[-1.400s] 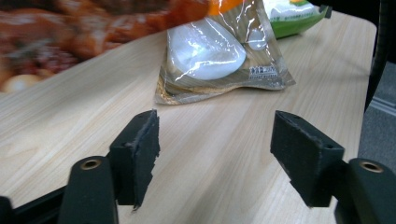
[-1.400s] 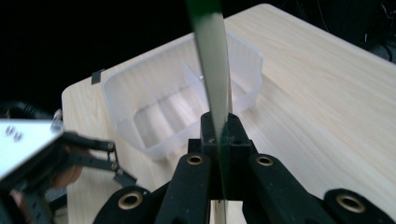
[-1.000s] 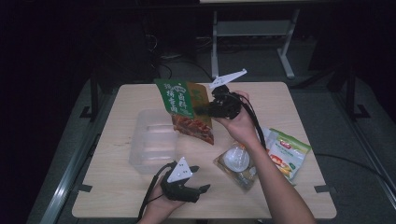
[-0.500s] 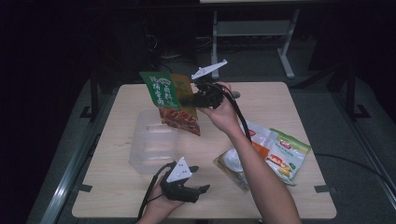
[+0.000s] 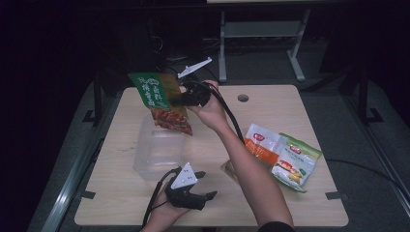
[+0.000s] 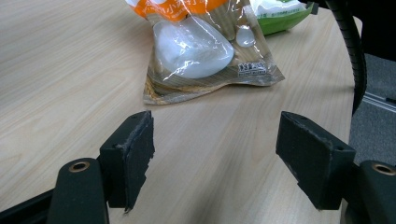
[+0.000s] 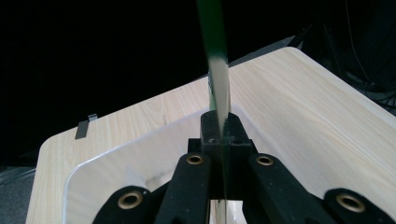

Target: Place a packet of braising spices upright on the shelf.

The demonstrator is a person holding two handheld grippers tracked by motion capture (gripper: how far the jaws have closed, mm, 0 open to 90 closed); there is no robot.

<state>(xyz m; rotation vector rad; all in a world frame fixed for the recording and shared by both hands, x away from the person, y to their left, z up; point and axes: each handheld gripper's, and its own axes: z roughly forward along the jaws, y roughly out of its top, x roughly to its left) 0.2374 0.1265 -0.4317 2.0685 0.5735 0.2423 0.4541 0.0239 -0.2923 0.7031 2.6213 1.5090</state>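
I have the green and red snack bag (image 5: 162, 101) hanging in the air above the far edge of the clear plastic container (image 5: 159, 150), gripped at its right edge by my right gripper (image 5: 180, 99). From the high view I read the bag's broad printed face, green at the top and red lower down, tilted a little. My right gripper view gives me what that view cannot: the bag (image 7: 215, 60) seen edge-on as a thin green and white strip running up from between the jaws, which are pressed tight together on it, with the container's rim (image 7: 140, 140) curving on the table directly below.

My left gripper (image 5: 205, 195) rests low at the near edge of the table (image 5: 290, 203), just in front of the container. Its jaws stand wide apart with nothing between them. The left gripper view shows bare wood grain between the two black pads (image 6: 133, 161) and, beyond them, a clear-fronted packet with a white round item inside (image 6: 205, 51). In the high view that packet is mostly hidden beneath my right forearm.

To the right on the table lie an orange and white packet (image 5: 261, 142) and a green packet (image 5: 295, 162), overlapping each other, well apart from the container.
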